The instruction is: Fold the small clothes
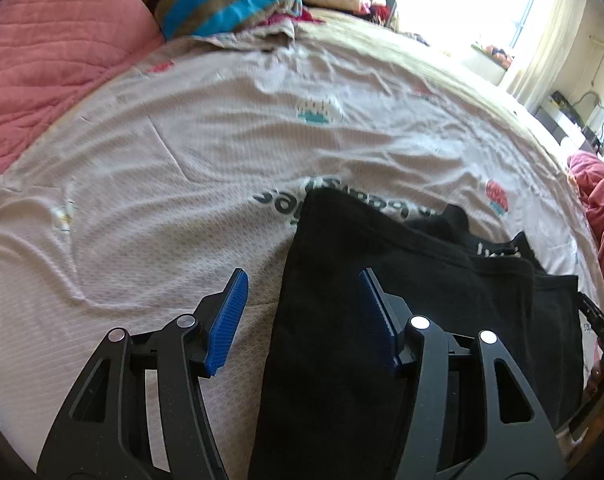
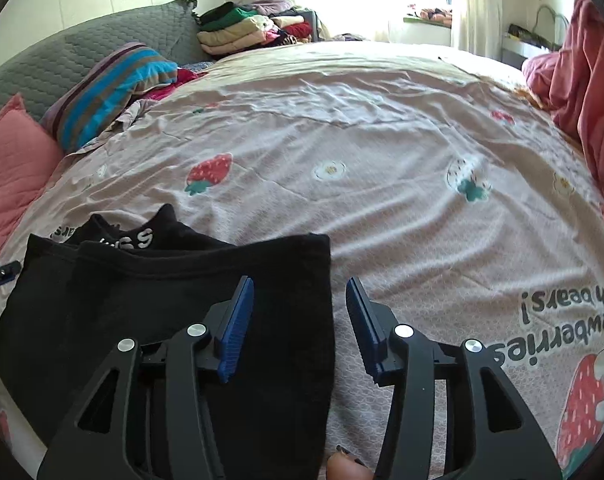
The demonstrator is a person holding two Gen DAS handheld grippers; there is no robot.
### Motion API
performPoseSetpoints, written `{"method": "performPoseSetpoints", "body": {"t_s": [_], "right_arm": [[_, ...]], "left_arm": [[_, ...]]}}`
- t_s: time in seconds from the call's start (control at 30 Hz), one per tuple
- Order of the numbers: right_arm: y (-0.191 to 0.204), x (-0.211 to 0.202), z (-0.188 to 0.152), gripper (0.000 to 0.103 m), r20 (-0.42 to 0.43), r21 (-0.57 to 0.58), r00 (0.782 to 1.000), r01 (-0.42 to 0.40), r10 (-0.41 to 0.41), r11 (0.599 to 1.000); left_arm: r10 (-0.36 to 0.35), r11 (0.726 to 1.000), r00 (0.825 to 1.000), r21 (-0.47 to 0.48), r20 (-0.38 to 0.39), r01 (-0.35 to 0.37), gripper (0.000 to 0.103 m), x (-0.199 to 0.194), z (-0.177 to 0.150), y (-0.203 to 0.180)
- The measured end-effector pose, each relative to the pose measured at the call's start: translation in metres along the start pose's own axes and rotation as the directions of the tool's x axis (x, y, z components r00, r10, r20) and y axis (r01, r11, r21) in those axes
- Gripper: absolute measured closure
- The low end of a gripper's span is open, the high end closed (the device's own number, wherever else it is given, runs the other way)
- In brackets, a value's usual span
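Note:
A black garment (image 1: 421,340) with white lettering lies folded flat on the strawberry-print bedsheet (image 1: 182,160). My left gripper (image 1: 302,276) hovers open over the garment's left edge, one blue pad (image 1: 228,320) above the sheet and the other above the black cloth. In the right wrist view the same garment (image 2: 142,300) fills the lower left. My right gripper (image 2: 300,282) is open over its right edge, its left pad (image 2: 238,316) above the cloth and its right pad above the sheet (image 2: 381,160). Nothing is pinched in either gripper.
A pink quilted pillow (image 1: 54,52) and a striped pillow (image 2: 110,88) lie at the head of the bed, beside a grey pillow (image 2: 62,60). A pile of folded clothes (image 2: 250,28) sits at the far side. A pink blanket (image 2: 581,80) is heaped at the right.

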State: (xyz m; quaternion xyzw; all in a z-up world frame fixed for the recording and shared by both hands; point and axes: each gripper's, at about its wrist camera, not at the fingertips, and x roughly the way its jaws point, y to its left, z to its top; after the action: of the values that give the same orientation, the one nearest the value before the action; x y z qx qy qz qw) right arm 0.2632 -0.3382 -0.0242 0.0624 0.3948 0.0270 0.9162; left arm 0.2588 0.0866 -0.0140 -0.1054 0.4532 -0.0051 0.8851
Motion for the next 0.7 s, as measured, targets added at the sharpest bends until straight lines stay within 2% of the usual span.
{"method": "performPoseSetpoints", "body": {"t_s": [0.07, 0.13, 0.2, 0.23, 0.27, 0.3, 0.37, 0.43, 0.7], "right_arm": [[-0.004, 0.004, -0.001, 0.057, -0.011, 0.017, 1.000, -0.020, 0.020, 1.000], [-0.004, 0.006, -0.002, 0.059, -0.015, 0.018, 1.000, -0.026, 0.026, 0.999], [-0.004, 0.007, -0.002, 0.080, -0.016, 0.014, 0.999, -0.029, 0.029, 0.999], [-0.002, 0.007, -0.002, 0.085, -0.014, 0.005, 1.000, -0.028, 0.028, 1.000], [-0.001, 0.007, -0.002, 0.092, -0.010, -0.002, 1.000, -0.026, 0.026, 1.000], [0.000, 0.006, -0.003, 0.095, -0.004, -0.008, 1.000, -0.022, 0.022, 1.000], [0.002, 0.002, -0.003, 0.096, 0.015, -0.019, 1.000, -0.015, 0.015, 1.000], [0.005, -0.004, -0.002, 0.097, 0.039, -0.025, 0.999, -0.002, 0.003, 1.000], [0.005, -0.024, 0.017, 0.097, 0.119, -0.002, 0.993, -0.007, 0.007, 1.000]], "left_arm": [[-0.022, 1.000, 1.000, 0.005, -0.019, 0.022, 0.046, 0.009, 0.000, -0.001], [-0.026, 1.000, 0.999, 0.011, -0.023, 0.027, 0.046, 0.014, 0.001, -0.002], [-0.035, 0.999, 0.999, 0.021, -0.019, 0.036, 0.046, 0.018, 0.001, -0.004], [-0.037, 0.999, 0.999, 0.021, -0.017, 0.037, 0.056, 0.018, 0.000, -0.004], [-0.043, 0.999, 0.999, 0.022, -0.016, 0.044, 0.075, 0.019, 0.000, -0.005], [-0.047, 0.999, 0.999, 0.025, -0.014, 0.048, 0.082, 0.018, -0.001, -0.006], [-0.035, 0.999, 0.999, 0.040, -0.003, 0.035, 0.095, 0.016, 0.000, -0.008], [-0.043, 0.998, 0.999, 0.053, 0.014, 0.042, 0.099, 0.010, 0.001, -0.010], [-0.074, 0.995, 0.991, 0.069, 0.107, 0.067, 0.100, -0.022, 0.019, -0.012]]}}
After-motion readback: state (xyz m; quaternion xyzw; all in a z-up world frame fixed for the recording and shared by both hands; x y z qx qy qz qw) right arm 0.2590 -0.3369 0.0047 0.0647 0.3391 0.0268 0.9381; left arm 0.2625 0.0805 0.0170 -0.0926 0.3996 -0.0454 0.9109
